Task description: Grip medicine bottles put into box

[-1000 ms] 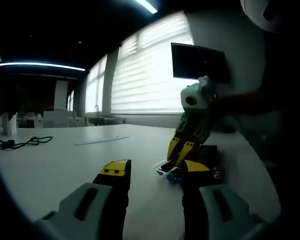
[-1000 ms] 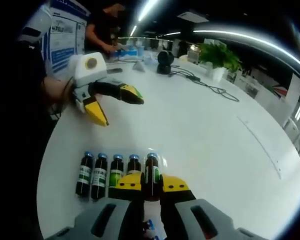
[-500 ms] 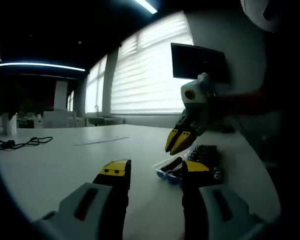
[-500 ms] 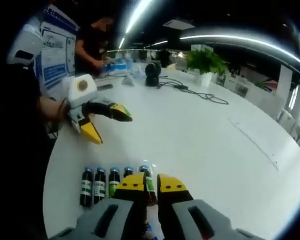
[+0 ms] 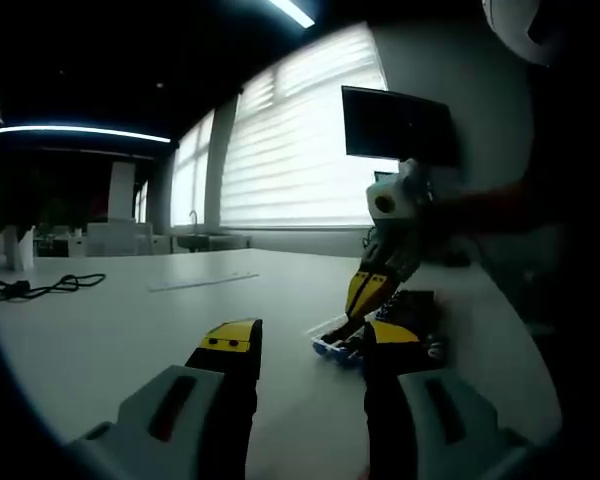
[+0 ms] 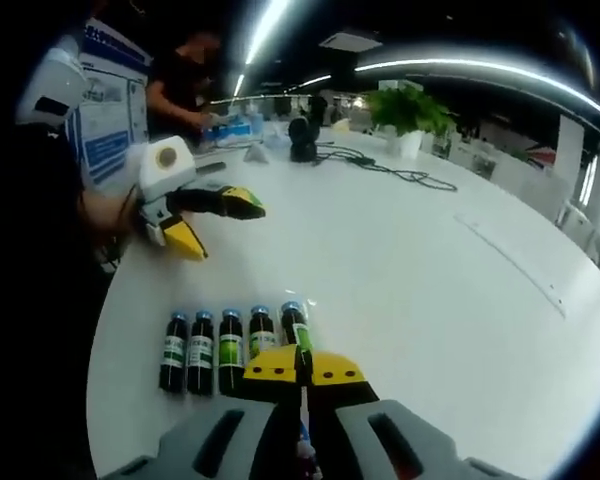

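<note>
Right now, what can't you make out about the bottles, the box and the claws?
- Bottle labels, right gripper view: too small to read.
- Box, left gripper view: dim, partly behind the left claw's tip; its contents are unclear.
- Right claw: jaws look together, but anything held between them is blocked by the jaws themselves.
- Bottles in the left gripper view: a dark blur, count unclear.

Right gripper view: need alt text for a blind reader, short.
Five dark medicine bottles with blue caps stand in a row on a white table, just beyond the right tool, whose yellow-tipped jaws are closed together. The left tool, jaws open, hovers above the table farther back at the left; cables and a green plant lie beyond.
</note>
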